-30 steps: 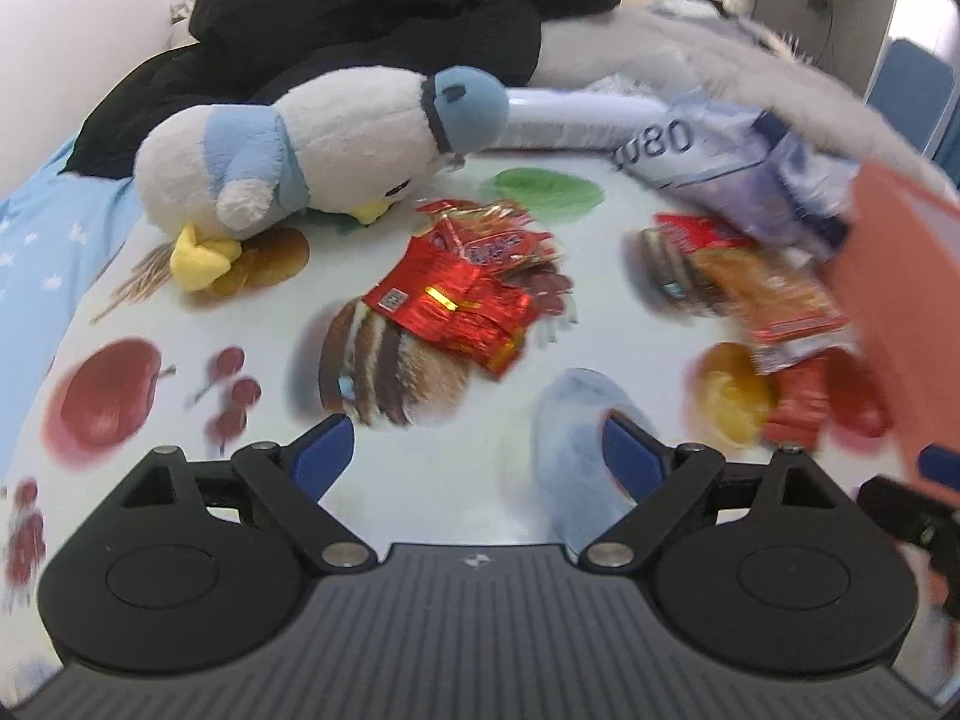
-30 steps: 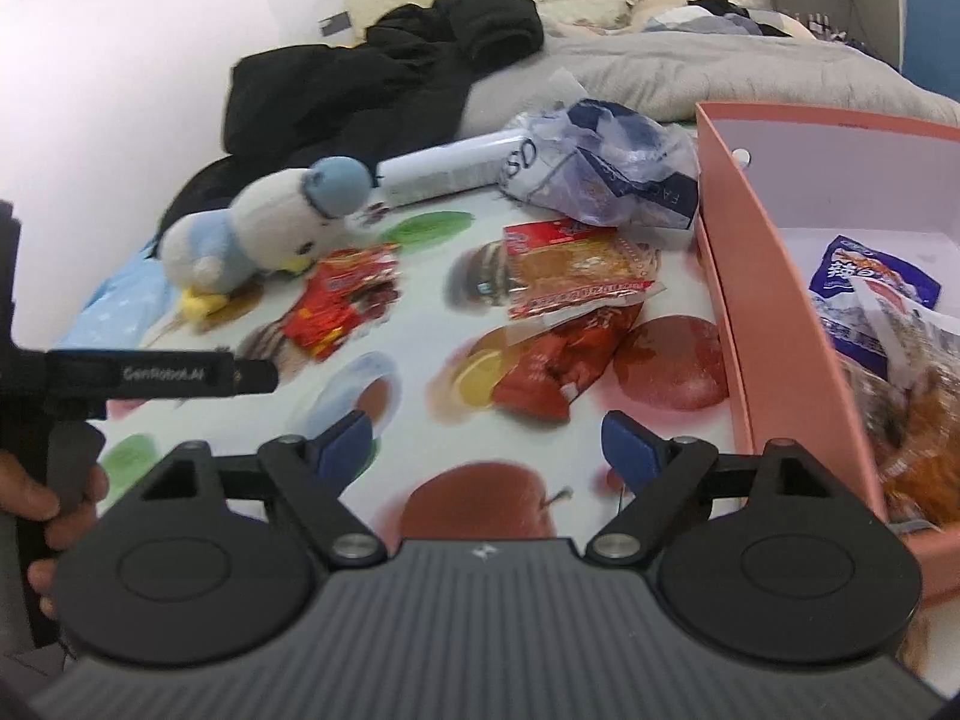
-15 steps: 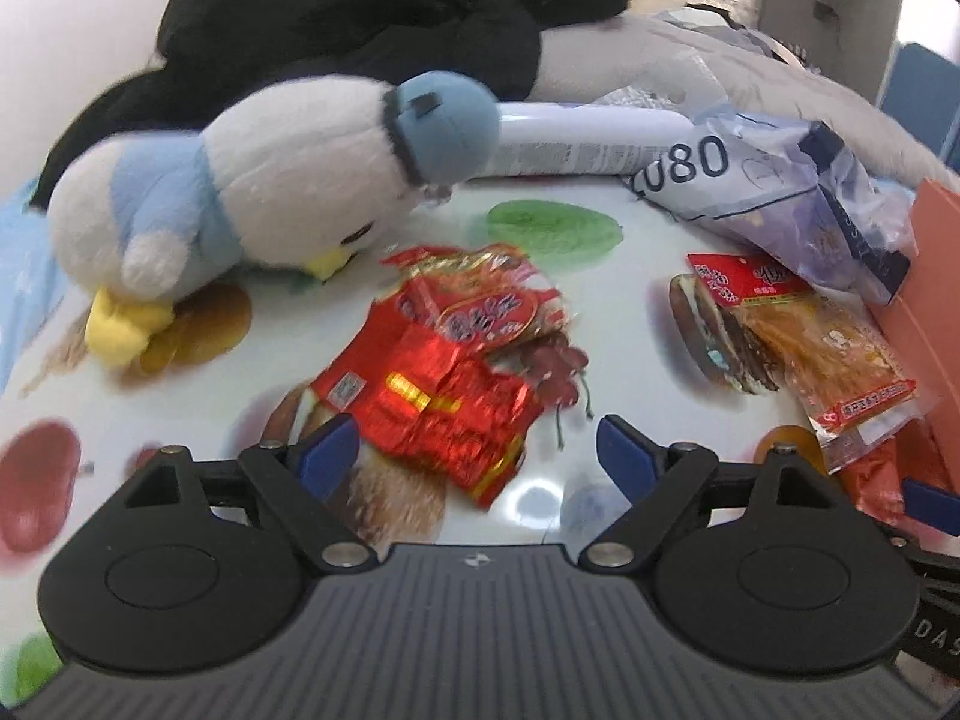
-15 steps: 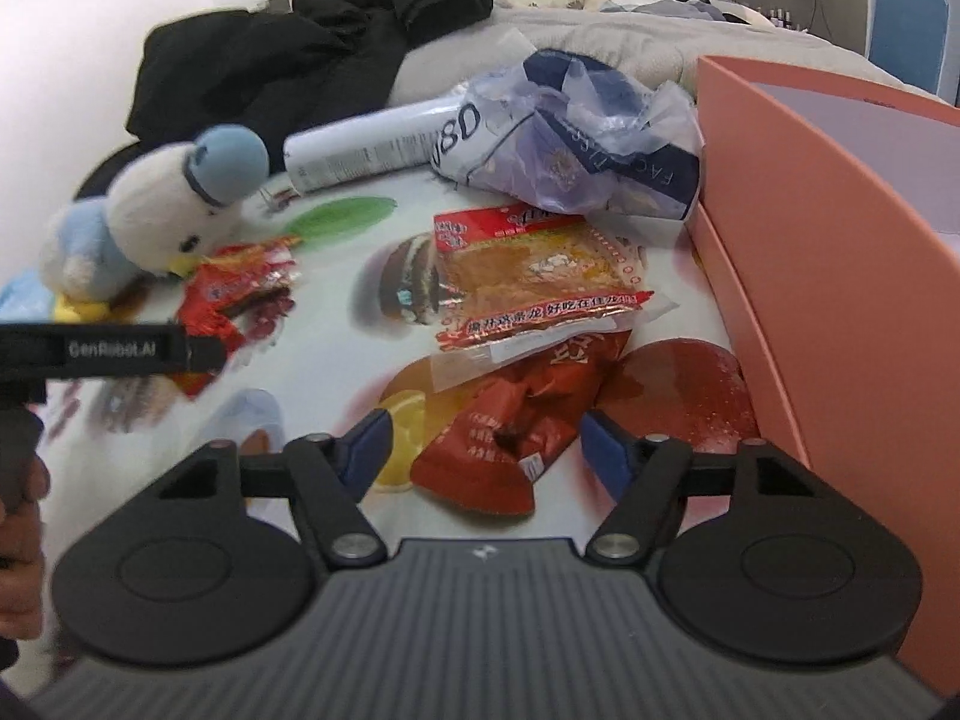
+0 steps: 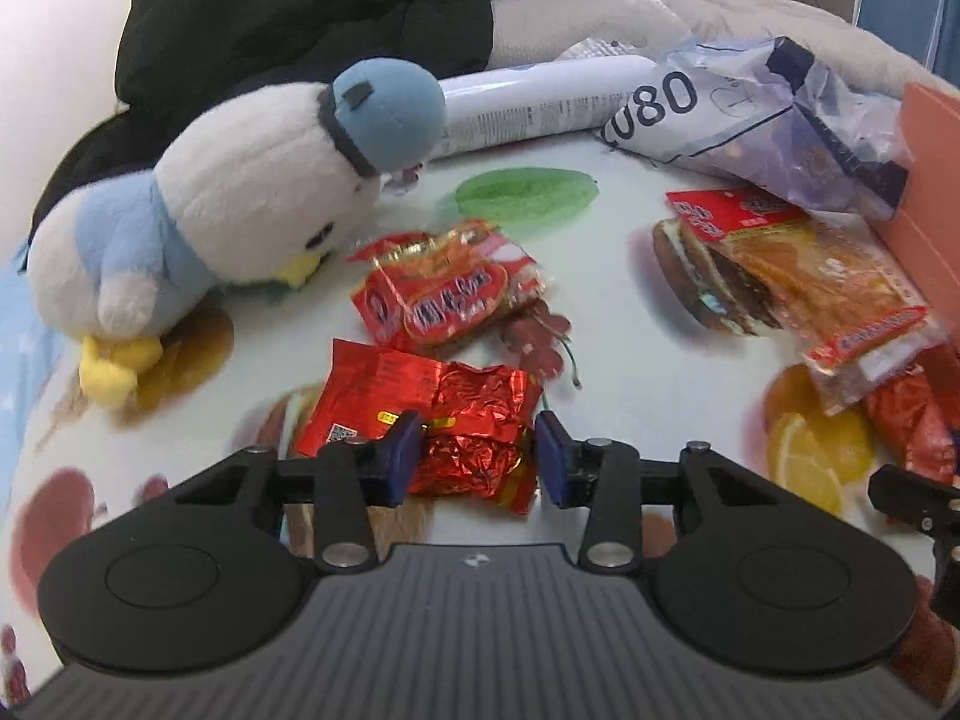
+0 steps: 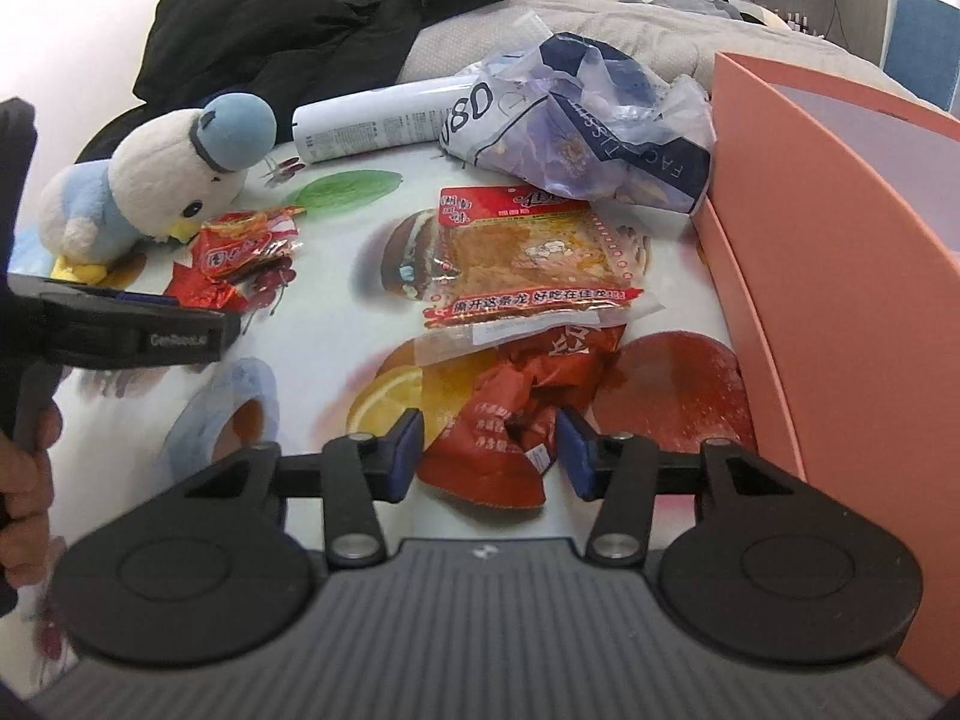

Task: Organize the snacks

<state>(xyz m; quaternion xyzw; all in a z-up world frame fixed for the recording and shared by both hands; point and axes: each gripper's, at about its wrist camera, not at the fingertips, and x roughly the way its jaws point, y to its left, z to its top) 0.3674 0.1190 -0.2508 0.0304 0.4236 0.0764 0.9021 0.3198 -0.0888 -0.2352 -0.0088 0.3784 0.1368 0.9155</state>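
Between the blue pads of the left gripper (image 5: 477,456) lies the crumpled near end of a shiny red foil packet (image 5: 432,414). Its jaws are closing around that end; the left pad looks to touch the foil, while a sliver of gap shows at the right pad, so I judge the pinch not yet firm. The packet's long axis runs crosswise to the jaws, its flatter half trailing off to their left. Just beyond it, up and slightly right of the jaws, sits a second red snack packet (image 5: 450,300), and farther left of that a plush bird (image 5: 240,204).

The right gripper (image 6: 489,456) is likewise closing, straddling the near end of an orange-red snack bag (image 6: 510,420) whose length runs away from the jaws and leans right. Neither pad clearly presses it yet. Its far end is tucked under a clear packet of orange snack (image 6: 528,264), so lifting may drag that one along. To the right of these jaws, very near, rises the wall of the pink box (image 6: 798,276), the likely destination; the right hand is the closer of the two to it.

Farther back lie a crumpled blue-and-white plastic bag (image 6: 600,126), a white tube (image 6: 384,120) on its side and dark clothing (image 6: 288,30).
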